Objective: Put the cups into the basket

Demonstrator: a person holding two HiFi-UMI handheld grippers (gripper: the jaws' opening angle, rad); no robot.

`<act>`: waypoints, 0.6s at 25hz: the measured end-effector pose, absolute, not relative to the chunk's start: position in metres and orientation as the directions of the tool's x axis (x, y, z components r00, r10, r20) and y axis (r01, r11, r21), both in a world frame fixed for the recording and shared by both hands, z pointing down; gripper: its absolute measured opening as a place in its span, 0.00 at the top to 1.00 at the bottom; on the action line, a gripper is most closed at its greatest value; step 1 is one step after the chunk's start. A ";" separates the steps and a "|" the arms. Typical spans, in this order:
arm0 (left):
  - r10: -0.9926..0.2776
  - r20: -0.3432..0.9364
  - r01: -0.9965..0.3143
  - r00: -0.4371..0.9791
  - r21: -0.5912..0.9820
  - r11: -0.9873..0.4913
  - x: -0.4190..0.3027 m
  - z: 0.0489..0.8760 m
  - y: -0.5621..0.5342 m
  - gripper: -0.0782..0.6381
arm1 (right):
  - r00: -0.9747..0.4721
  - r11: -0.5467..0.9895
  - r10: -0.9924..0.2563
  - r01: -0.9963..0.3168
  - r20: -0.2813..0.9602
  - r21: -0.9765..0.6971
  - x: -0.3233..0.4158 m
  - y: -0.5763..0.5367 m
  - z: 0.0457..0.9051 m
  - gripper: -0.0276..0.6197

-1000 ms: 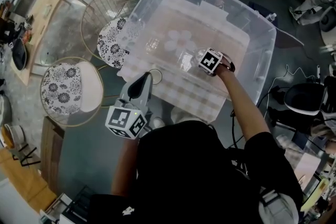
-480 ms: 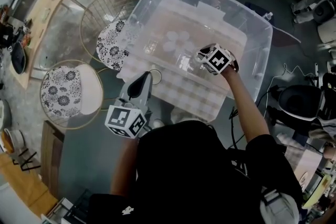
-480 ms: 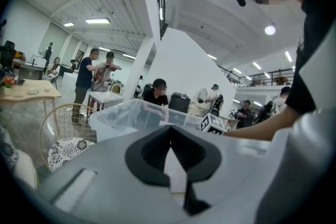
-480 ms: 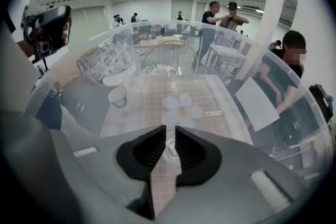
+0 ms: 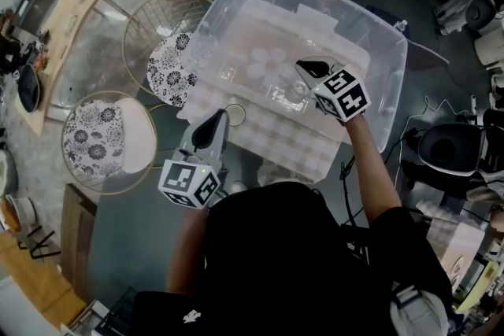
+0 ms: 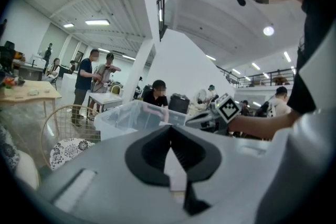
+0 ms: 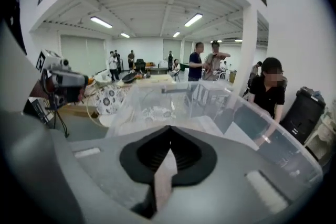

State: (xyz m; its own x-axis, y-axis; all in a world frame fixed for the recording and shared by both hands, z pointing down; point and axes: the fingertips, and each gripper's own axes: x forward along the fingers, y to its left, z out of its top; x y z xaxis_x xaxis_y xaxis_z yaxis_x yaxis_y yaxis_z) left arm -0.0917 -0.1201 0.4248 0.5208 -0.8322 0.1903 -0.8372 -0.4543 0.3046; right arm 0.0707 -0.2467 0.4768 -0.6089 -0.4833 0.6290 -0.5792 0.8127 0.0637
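Clear plastic bin (image 5: 394,51) holds the cups (image 5: 266,59) on its floor. Within the last second the right gripper (image 5: 307,68) has risen from among them, and its jaws have clenched fully with nothing visible between them, so the grasp probably missed. The left gripper (image 5: 219,119) is also closed and empty, just outside the near wall. No cup lies in the wire basket (image 5: 169,63) yet.

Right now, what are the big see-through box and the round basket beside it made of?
The big box looks like clear, shiny plastic: you can see through its walls. The round basket looks like thin golden metal wire, with open gaps between the bars.
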 end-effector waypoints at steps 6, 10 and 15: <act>-0.841 0.178 -0.838 0.512 0.320 -0.442 -0.101 0.423 -0.112 0.88 | -0.754 0.797 -0.567 -0.604 0.331 -0.010 0.037 -0.221 0.392 0.95; -0.851 0.163 -0.840 0.499 0.334 -0.428 -0.110 0.418 -0.108 0.88 | -0.783 0.798 -0.591 -0.603 0.194 0.000 0.016 -0.199 0.363 0.95; -0.870 0.130 -0.846 0.476 0.337 -0.413 -0.120 0.405 -0.103 0.88 | -0.815 0.820 -0.564 -0.571 0.136 -0.021 -0.013 -0.175 0.360 0.95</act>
State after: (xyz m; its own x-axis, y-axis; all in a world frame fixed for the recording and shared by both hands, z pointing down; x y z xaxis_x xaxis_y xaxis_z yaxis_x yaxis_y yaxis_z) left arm -0.1205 -0.1034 0.4047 0.4758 -0.8699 0.1297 -0.8464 -0.4128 0.3366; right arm -0.0130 -0.1751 0.3602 -0.8147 -0.5638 0.1356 -0.5713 0.8205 -0.0214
